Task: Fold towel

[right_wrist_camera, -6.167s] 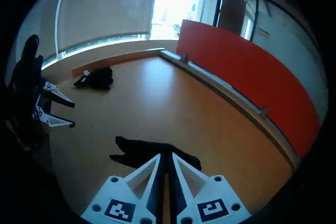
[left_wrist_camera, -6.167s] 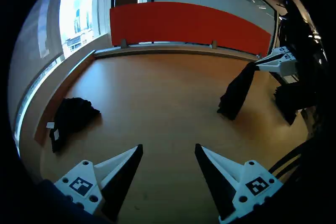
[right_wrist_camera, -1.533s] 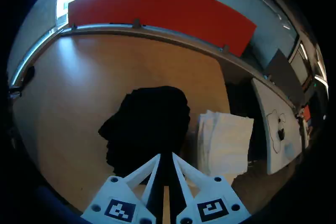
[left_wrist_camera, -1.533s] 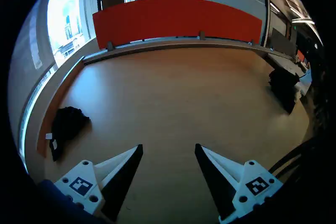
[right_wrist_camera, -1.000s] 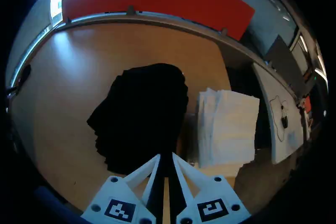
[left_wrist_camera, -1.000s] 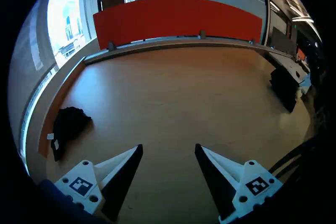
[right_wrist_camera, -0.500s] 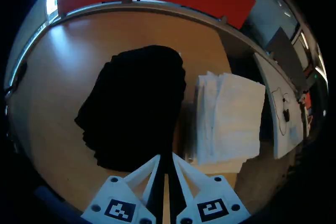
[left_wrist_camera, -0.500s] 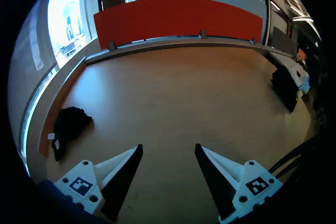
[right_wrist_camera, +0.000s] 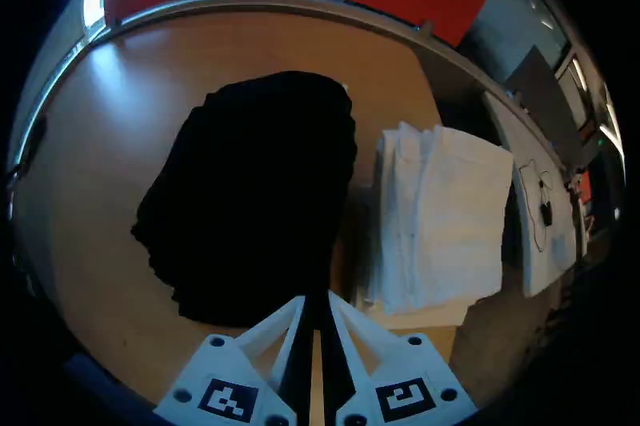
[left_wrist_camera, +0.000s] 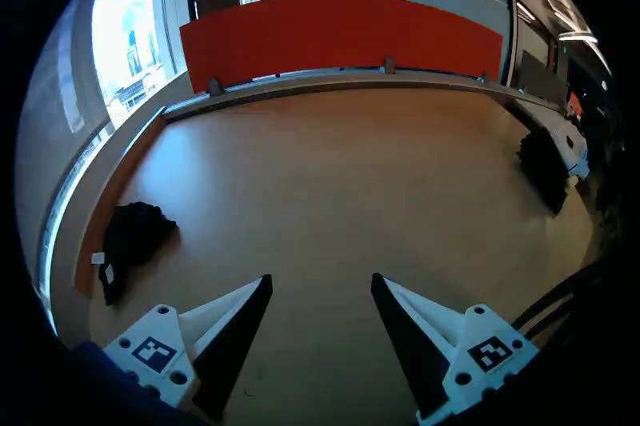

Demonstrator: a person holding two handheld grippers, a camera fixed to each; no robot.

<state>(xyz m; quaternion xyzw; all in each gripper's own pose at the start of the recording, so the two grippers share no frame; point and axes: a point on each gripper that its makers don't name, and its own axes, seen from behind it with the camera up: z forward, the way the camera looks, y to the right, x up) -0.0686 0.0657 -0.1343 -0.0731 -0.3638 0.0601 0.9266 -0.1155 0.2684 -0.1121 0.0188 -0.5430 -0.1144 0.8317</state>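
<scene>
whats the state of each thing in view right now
left gripper, jaws open, empty
right gripper, jaws shut on black towel
black towel, folded in layers, beside white towels
white towels, folded, stacked
crumpled black cloth, heaped on table, apart from both grippers
</scene>
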